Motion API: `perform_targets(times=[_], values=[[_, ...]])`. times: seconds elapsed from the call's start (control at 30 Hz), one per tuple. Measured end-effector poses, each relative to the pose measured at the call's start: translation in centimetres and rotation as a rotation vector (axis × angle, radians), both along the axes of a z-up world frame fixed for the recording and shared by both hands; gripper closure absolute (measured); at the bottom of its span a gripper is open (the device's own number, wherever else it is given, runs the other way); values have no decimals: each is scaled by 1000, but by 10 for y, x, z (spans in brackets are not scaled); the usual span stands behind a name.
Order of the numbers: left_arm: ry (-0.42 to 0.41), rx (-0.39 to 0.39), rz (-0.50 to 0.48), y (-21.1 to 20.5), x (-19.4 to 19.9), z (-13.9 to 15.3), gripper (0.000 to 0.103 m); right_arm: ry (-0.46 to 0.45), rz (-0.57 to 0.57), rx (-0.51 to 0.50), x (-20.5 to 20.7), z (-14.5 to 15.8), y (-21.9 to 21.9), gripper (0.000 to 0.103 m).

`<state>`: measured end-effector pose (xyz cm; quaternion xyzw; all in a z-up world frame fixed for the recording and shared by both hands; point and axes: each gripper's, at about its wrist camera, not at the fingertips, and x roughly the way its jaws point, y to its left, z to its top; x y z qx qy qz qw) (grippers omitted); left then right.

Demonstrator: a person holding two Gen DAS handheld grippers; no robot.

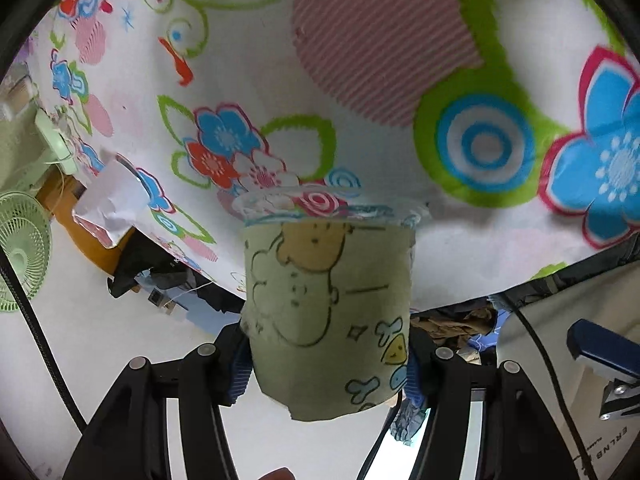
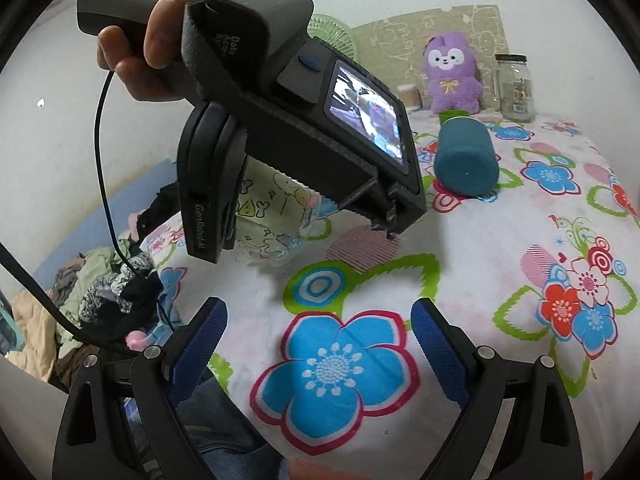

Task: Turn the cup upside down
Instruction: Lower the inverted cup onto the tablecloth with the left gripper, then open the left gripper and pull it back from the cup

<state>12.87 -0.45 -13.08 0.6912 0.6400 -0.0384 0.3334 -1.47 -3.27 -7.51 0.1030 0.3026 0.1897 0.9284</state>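
The cup (image 1: 328,312) is clear plastic with a pale green cartoon sleeve. My left gripper (image 1: 326,364) is shut on the cup, blue pads pressing both sides. The left wrist view is rolled over, and the cup's open rim points at the flowered cloth (image 1: 360,80). In the right wrist view the left gripper device (image 2: 288,128) hangs over the bed, hand-held, with the cup (image 2: 276,216) tipped beneath it just above the cloth (image 2: 500,216). My right gripper (image 2: 318,332) is open and empty, low over a big blue flower print.
A teal cylinder (image 2: 466,156) lies on its side on the bed. Behind it stand a purple plush toy (image 2: 452,76), a green cup (image 2: 454,114) and a glass jar (image 2: 514,88). A pile of clothes (image 2: 104,292) lies at the left, off the bed.
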Motion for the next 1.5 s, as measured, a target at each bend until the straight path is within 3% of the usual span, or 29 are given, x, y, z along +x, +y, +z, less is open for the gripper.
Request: perform_targets(times=[0.1,0.17,0.27,0.57,0.7,0.77,1.2,1.5], values=[[-6,-16,-18,-11,-1,3,36,-8,-7,6,-1,1,-4,9],[-3,-35,-35,-19,-7,7,21,-10,-13,8,0,2,-6,9],[-3,-73,-83,-32,-16,11,7,-10,-22,5,2,3,-8,9],[-21,-228,-85,-30,-14,39,0,-19,-48,-19,4,13,-5,9],[-46,-364,-48,-21,-10,57,0,-23,-71,-47,6,20,-1,7],[-58,-429,-27,-15,-7,67,0,-20,-90,-63,8,24,1,0],[-224,-862,57,45,8,142,0,-4,-190,-143,23,48,14,0],[-304,-1244,166,97,4,186,0,-26,-272,-141,23,80,20,0]])
